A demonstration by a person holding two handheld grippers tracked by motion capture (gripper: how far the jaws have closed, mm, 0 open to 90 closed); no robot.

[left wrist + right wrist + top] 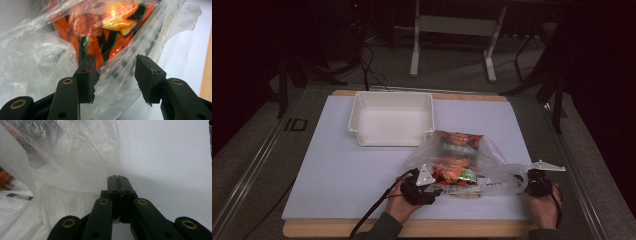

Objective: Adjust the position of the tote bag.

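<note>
Working at a pale lavender-white worktop (337, 165) with a wooden edge, dim room around it, grey floor and a white metal frame (452, 30) at the back. My left tongs (115, 75) sit about half open, clear plastic film between the jaws, pads not pinching. My right tongs (117, 185) are clamped tight on the edge of the crinkly clear plastic bag (492, 167), which lies front-right with orange snack packets (457, 160) inside. An empty white plastic bin (392, 119) stands just behind the bag.

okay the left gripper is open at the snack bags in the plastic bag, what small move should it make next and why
Probably close the left gripper on the plastic bag: its jaws stand apart with the film between them, unpinched, while the right gripper is shut at the bag's other side.
</note>
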